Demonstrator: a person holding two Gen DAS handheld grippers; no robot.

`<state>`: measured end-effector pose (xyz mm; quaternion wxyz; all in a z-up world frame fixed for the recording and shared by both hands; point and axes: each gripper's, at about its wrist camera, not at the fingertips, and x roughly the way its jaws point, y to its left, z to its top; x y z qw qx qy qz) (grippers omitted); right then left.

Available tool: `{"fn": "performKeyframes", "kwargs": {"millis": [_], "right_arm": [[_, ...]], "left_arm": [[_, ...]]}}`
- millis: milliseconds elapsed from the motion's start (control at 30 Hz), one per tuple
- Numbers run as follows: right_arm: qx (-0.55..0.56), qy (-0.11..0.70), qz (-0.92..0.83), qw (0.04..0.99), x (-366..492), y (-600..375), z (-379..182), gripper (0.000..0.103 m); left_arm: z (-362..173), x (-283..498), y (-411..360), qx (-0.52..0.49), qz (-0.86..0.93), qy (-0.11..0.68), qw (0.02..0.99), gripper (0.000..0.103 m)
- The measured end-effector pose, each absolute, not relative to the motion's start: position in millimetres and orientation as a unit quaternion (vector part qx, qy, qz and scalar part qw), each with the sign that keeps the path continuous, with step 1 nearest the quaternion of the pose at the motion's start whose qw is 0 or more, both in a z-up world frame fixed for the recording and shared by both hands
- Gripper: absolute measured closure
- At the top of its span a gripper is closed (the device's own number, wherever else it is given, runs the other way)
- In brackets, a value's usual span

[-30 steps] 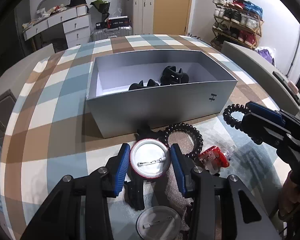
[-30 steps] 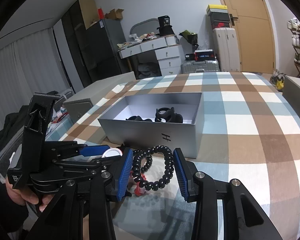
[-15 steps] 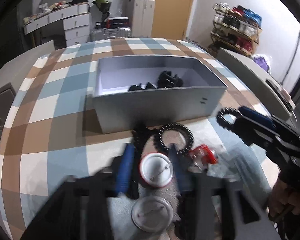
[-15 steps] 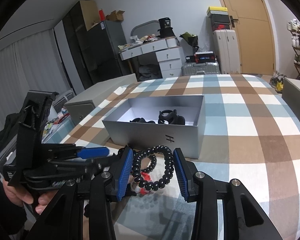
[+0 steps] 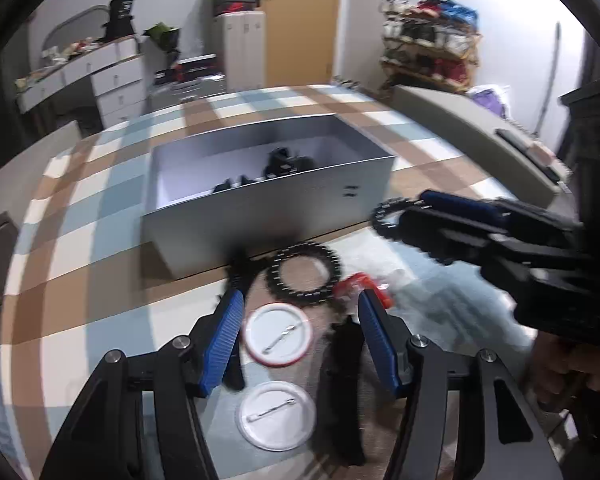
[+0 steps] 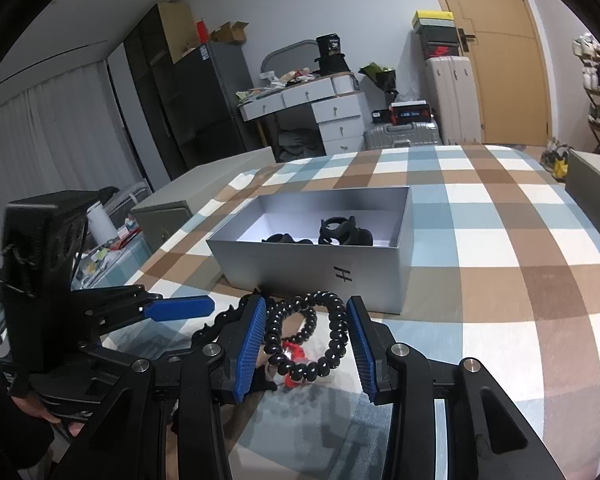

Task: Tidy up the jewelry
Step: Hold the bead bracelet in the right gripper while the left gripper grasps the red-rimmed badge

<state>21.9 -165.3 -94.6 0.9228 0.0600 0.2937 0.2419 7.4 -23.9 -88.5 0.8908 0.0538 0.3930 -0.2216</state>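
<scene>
A black beaded bracelet (image 6: 306, 336) is clenched between the right gripper (image 6: 306, 342) fingers; light and floppy, it is best pinched across its beads. A pin badge (image 5: 278, 334) lies released between the opening left gripper (image 5: 300, 338) fingers.

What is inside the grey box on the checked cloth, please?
Inside the grey box lie two dark items on its white floor. What they are is unclear. The near wall hides the front of the floor.
</scene>
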Motion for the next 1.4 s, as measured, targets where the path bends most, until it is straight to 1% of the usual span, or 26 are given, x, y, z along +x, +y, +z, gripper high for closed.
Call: {"fn": "performKeyframes", "kwargs": {"millis": [67, 200, 233, 467, 733, 1067, 1200, 1233, 1267, 1400], "right_arm": [[0.062, 0.294, 0.242, 0.923, 21, -166, -95, 0.063], [0.064, 0.291, 0.243, 0.923, 20, -168, -94, 0.063], [0.065, 0.291, 0.243, 0.923, 20, -169, -94, 0.062], [0.074, 0.293, 0.242, 0.922, 21, -172, -95, 0.062], [0.071, 0.295, 0.242, 0.922, 22, -169, -96, 0.062], [0.065, 0.297, 0.245, 0.921, 21, -163, -95, 0.062], [0.062, 0.297, 0.246, 0.921, 20, -162, -95, 0.062], [0.062, 0.297, 0.247, 0.920, 19, -162, -94, 0.062], [0.062, 0.297, 0.247, 0.920, 19, -162, -94, 0.062], [0.062, 0.297, 0.247, 0.920, 19, -162, -94, 0.062]], "left_arm": [[-92, 12, -22, 0.042, -0.233, 0.404, 0.884, 0.049], [-104, 26, -9, -0.022, -0.253, 0.450, 0.856, 0.050], [-107, 30, -5, -0.032, -0.252, 0.457, 0.852, 0.052], [-104, 25, -7, 0.004, -0.219, 0.451, 0.865, 0.052], [-105, 21, 7, 0.010, -0.205, 0.451, 0.869, 0.052], [-109, 28, 6, 0.024, -0.187, 0.451, 0.873, 0.052], [-111, 26, -8, 0.079, -0.180, 0.446, 0.873, 0.054], [-111, 23, -11, 0.090, -0.183, 0.443, 0.873, 0.064], [-110, 22, -12, 0.088, -0.191, 0.444, 0.871, 0.066], [-109, 22, -12, 0.094, -0.187, 0.449, 0.868, 0.066]]}}
